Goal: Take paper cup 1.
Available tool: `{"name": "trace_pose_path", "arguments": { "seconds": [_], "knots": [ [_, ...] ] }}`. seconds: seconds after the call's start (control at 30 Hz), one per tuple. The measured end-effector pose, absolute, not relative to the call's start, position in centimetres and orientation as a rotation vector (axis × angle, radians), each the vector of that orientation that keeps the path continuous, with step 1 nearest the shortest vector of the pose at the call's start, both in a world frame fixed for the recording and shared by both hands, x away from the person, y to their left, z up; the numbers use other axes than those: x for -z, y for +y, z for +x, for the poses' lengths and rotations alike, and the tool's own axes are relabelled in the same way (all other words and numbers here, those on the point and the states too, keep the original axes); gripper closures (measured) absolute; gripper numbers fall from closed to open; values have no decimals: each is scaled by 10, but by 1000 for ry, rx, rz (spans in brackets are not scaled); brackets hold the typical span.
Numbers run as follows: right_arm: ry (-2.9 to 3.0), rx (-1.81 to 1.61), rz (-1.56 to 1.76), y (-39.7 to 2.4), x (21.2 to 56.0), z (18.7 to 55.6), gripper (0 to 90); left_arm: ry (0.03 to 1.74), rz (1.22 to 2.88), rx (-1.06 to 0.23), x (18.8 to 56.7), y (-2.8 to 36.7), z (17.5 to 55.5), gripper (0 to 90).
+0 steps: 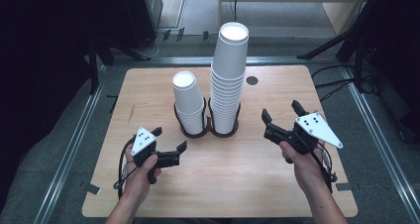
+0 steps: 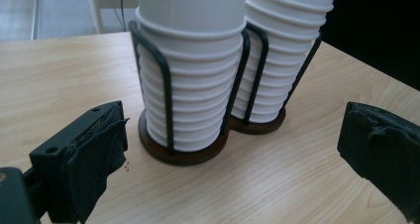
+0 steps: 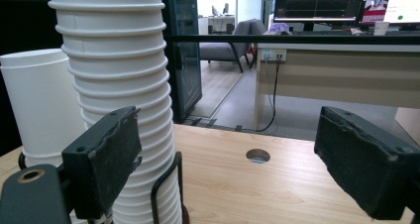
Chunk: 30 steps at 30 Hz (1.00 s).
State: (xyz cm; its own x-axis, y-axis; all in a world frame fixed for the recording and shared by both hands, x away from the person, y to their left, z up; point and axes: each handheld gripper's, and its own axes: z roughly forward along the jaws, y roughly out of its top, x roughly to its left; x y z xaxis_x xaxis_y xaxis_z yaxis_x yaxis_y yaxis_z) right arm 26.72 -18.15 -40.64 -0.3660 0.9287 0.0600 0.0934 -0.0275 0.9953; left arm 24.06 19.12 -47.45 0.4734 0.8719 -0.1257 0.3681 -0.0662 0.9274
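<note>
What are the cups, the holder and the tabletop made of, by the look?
Cups: likely white paper, matte, with rolled rims showing as ridges down each stack. Holder: thin black wire uprights, probably coated metal, on a dark brown round base, possibly wood. Tabletop: light wood-grain surface, smooth; laminate or veneer, cannot tell which.

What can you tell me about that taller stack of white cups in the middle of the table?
The taller stack of cups is made of many white, paper-looking cups nested upside down, their rims forming close ridges down its side. It stands roughly upright in the right ring of a dark wire holder with round brown bases, near the middle of the wooden table. A shorter stack stands right beside it in the other ring. Neither tool touches it.
</note>
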Motion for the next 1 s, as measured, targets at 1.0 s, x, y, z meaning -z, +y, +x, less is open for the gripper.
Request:
{"name": "trace_pose_path", "arguments": {
  "seconds": [1.0],
  "knots": [
    [1559,-1618,1019,-134,355,295,51,926,1647,-570,453,116,267,0]
  ]
}}
